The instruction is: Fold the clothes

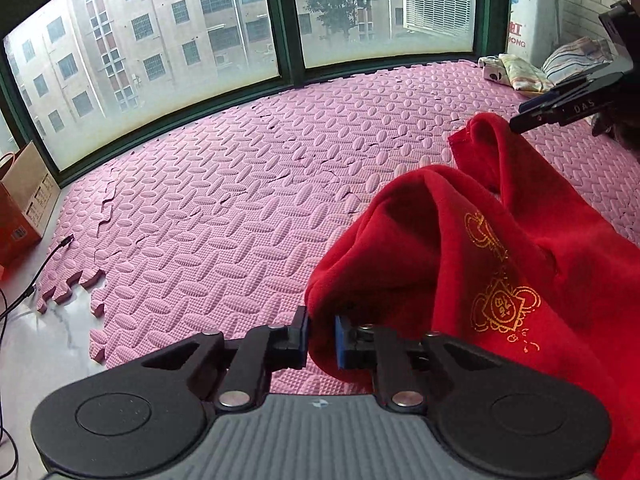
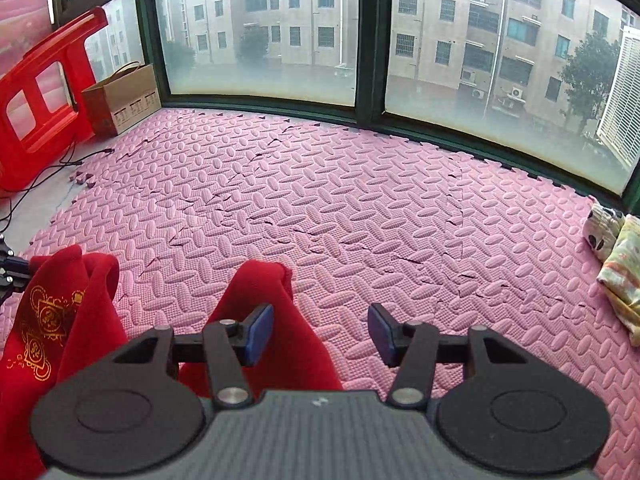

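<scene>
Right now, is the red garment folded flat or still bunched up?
Bunched, not folded. The red garment stands in loose humps above the pink mat, one edge pinched in the left gripper.

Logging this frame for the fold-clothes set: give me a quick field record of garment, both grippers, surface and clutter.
garment: red fleece garment with gold print, bunched and partly lifted off the mat
left gripper: shut on a fold of the garment
right gripper: open, pads clear of the cloth; a red fold lies beside its left finger
surface: pink foam puzzle mat
clutter: folded patterned clothes at the mat's far corner; cardboard box and red plastic stool by the window
</scene>
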A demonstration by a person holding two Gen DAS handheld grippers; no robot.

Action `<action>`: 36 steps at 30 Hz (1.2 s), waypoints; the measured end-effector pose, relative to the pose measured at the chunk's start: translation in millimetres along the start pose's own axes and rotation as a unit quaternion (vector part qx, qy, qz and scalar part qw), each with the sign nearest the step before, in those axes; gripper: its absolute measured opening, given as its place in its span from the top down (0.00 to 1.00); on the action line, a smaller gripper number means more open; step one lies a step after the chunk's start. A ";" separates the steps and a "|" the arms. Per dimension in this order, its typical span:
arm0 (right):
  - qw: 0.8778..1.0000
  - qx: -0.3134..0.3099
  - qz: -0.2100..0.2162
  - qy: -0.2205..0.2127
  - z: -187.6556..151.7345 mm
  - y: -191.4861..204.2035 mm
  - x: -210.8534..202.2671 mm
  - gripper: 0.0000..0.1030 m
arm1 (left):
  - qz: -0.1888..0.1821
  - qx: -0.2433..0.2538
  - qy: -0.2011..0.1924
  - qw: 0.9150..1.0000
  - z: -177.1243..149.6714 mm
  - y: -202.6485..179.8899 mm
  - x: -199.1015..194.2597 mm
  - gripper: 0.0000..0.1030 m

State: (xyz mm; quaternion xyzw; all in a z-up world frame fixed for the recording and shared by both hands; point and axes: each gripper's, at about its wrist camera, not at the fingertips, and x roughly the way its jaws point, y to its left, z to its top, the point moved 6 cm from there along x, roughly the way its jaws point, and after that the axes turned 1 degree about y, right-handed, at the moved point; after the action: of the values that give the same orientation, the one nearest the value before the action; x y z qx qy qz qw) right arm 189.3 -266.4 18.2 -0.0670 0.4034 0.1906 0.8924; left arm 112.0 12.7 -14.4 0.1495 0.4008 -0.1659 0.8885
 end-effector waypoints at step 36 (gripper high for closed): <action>0.981 -0.015 0.191 0.021 2.2 78.5 12.7 0.51 | 0.127 -0.079 -0.091 0.984 67.9 76.7 -4.5 0.54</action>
State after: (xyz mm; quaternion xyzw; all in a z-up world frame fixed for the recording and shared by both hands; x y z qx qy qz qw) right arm 167.5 -190.0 12.9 -0.0065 0.4248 0.3618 0.8299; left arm 186.0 55.4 42.3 0.1129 0.3075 -0.0321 0.9443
